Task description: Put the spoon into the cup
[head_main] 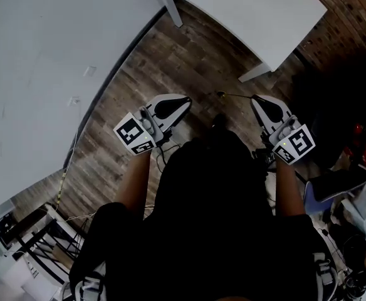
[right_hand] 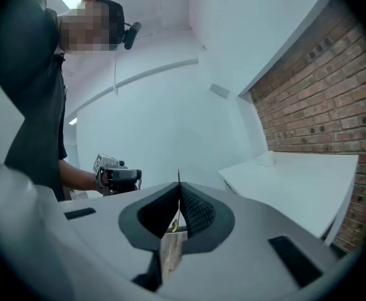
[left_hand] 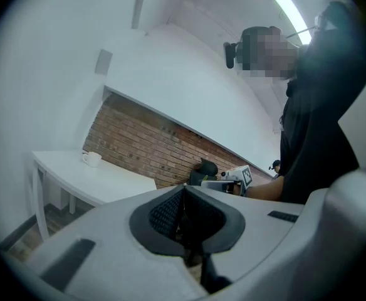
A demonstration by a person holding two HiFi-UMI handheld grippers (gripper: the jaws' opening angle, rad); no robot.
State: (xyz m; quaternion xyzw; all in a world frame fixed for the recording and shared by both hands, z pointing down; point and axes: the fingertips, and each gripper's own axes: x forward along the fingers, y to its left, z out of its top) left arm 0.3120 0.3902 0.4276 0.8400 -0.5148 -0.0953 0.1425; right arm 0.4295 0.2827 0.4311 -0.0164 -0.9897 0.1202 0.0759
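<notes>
Spoon (head_main: 236, 95), judged light, stiff and slippery thin metal best held by its handle, is clamped at one end in the right tongs (right_hand: 178, 190), well apart from the cup (left_hand: 91, 158) on the white worktop (left_hand: 117, 182), while the left tongs (left_hand: 184, 196) are together and empty.

White table (head_main: 258, 11) and white cup (left_hand: 91, 158) — red-brown brick wall (left_hand: 145, 146), grey-brown plank floor (head_main: 164, 68), the person's black shirt (head_main: 220, 218).
</notes>
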